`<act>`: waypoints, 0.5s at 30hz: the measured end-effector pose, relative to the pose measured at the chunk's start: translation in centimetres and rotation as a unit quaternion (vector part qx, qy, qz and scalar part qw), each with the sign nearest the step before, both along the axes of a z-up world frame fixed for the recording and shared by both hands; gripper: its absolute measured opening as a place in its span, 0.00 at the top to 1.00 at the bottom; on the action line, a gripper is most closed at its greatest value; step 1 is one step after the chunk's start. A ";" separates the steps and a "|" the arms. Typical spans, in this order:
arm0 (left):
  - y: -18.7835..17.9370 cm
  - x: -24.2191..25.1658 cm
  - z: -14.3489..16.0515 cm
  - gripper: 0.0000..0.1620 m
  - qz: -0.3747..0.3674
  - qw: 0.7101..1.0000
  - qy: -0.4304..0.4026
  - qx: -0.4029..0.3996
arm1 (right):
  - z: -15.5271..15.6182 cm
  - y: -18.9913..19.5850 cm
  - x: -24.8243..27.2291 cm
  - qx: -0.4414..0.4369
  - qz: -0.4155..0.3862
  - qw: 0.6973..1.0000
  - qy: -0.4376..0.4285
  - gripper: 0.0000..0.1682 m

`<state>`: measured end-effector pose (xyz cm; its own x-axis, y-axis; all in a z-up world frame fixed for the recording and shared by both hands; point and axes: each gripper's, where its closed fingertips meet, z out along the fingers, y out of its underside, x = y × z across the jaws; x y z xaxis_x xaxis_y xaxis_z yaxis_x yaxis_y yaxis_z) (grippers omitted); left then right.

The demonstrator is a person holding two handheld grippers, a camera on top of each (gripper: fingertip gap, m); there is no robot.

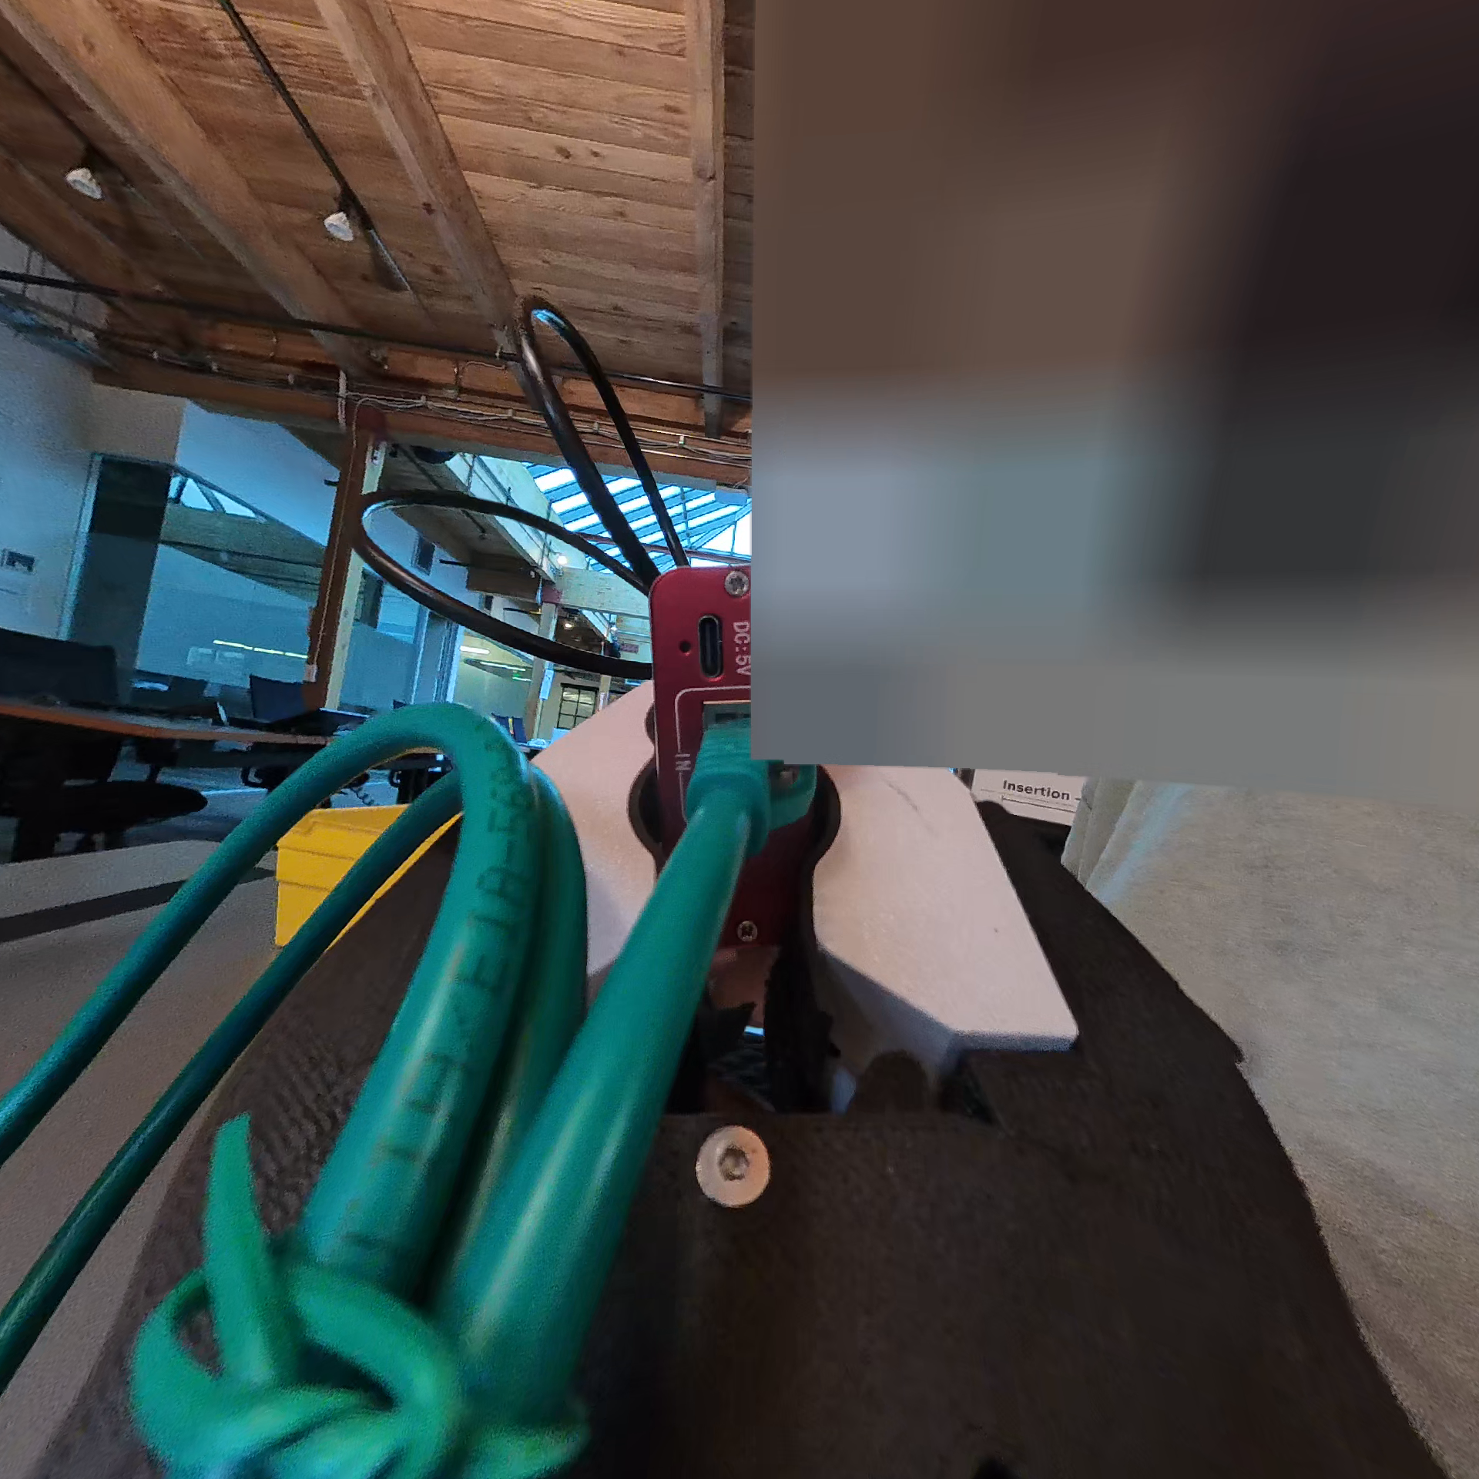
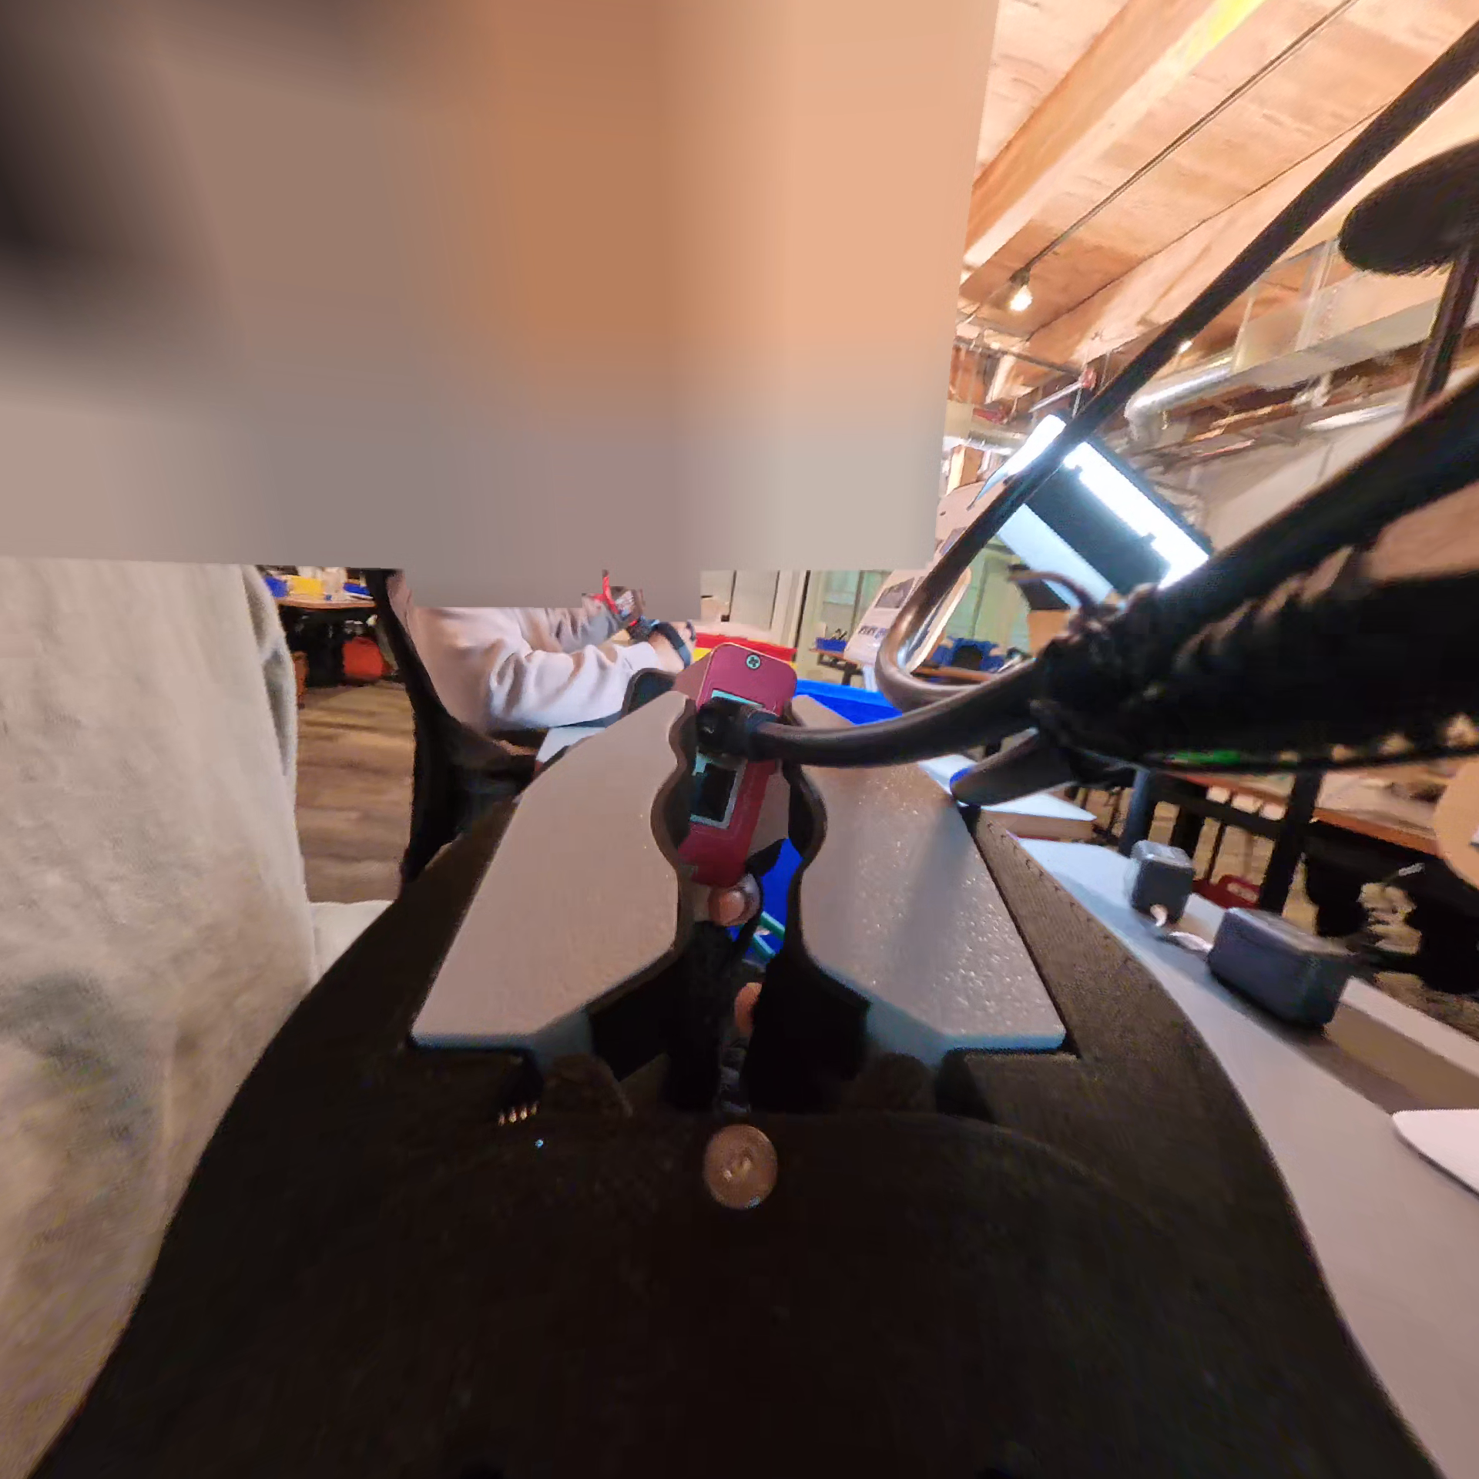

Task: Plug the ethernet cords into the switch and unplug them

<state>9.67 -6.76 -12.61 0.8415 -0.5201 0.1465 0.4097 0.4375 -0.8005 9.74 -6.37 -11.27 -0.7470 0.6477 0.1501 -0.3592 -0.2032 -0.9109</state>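
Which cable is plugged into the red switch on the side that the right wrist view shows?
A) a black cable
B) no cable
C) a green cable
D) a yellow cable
A: in the right wrist view a black cable sits in the upper port of the red switch, and the port below it is empty.

- Left gripper (image 1: 740, 848): black textured body, pale grey faceted finger pads (image 1: 920, 904), one silver hex screw (image 1: 731, 1164).
- Right gripper (image 2: 740, 792): same black body, grey pads (image 2: 560, 872), round silver screw (image 2: 739, 1166).
- Cream knitted sleeve (image 2: 120, 840).
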 end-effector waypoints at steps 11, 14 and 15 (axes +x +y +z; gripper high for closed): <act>0.1 -0.1 -0.2 0.82 0.019 1.000 0.017 -0.006 | -0.9 0.4 0.3 0.028 0.021 0.996 -0.081 0.86; 0.3 -0.1 -0.3 0.82 0.028 0.999 0.025 -0.008 | -0.8 0.6 0.2 0.020 0.021 0.996 -0.084 0.89; 0.3 -0.1 -0.3 0.82 0.032 0.999 0.030 -0.010 | -0.9 0.6 0.2 0.020 0.021 0.996 -0.089 0.89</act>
